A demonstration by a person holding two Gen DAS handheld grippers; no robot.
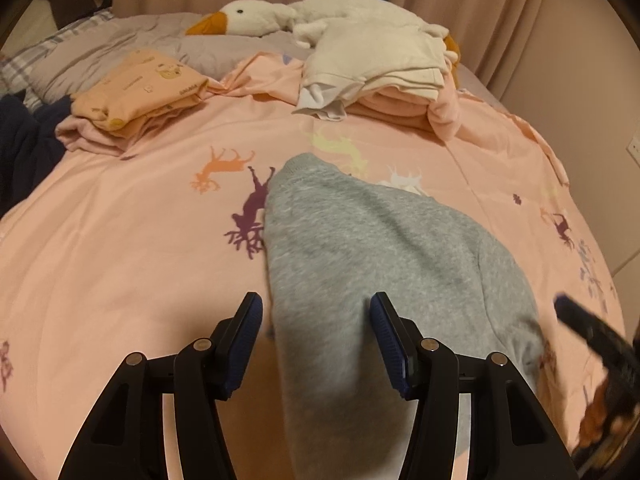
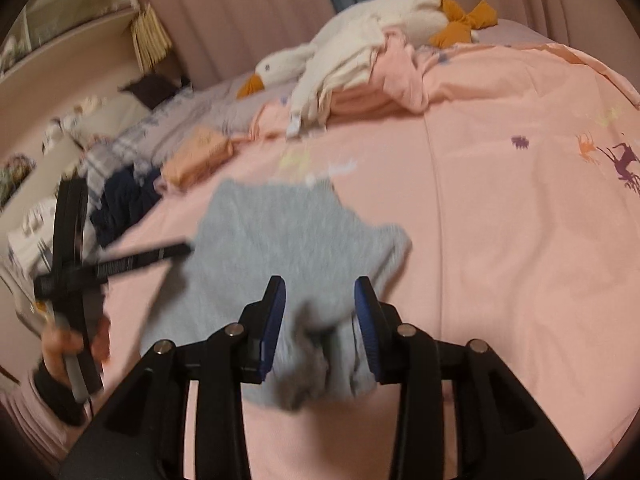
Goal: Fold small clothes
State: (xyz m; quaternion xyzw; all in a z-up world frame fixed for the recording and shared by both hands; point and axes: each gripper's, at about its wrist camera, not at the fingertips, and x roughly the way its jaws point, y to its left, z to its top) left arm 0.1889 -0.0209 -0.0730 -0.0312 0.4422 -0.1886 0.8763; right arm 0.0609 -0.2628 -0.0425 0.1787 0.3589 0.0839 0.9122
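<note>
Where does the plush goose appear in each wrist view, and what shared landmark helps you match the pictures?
Left wrist view: plush goose lies top centre, head pointing left.
Right wrist view: plush goose lies top centre-right, head lower left.
Shared landmark: the cream folded clothes just in front of it.

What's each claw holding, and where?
Gray garment sits inside both: left claw at one edge, right claw at its bunched end. Clamped or not: cannot tell.

Dim warm light, motion blur, fisheye vignetting
</note>
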